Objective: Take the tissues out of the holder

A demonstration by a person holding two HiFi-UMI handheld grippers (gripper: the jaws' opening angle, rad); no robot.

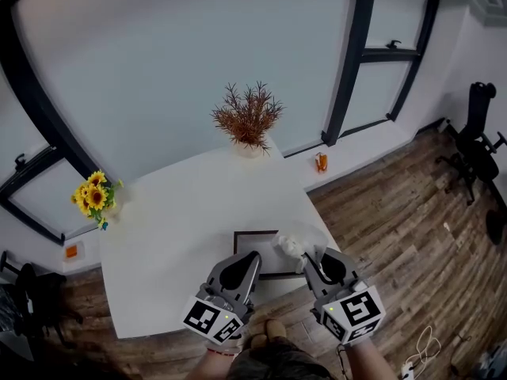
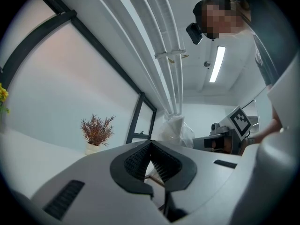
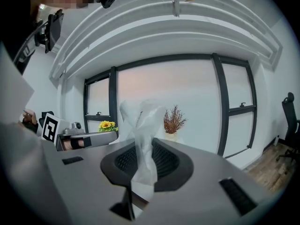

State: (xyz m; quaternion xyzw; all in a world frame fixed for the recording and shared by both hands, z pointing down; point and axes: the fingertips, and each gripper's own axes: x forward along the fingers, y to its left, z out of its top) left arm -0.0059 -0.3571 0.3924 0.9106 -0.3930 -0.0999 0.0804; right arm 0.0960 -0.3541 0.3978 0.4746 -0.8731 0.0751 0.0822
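1. A white tissue [image 3: 140, 121] is held tight between the jaws of the right gripper [image 3: 143, 142].
2. The tissue is pinched in its middle. Its top sticks up past the jaw tips and its end hangs down below them.
3. The tissue is seen over the right part of the flat, dark-framed holder [image 1: 255, 233], which is set on the white table [image 1: 198, 212].
4. The left gripper [image 2: 151, 144] is closed with nothing between its jaws. It is held just beside the tissue.
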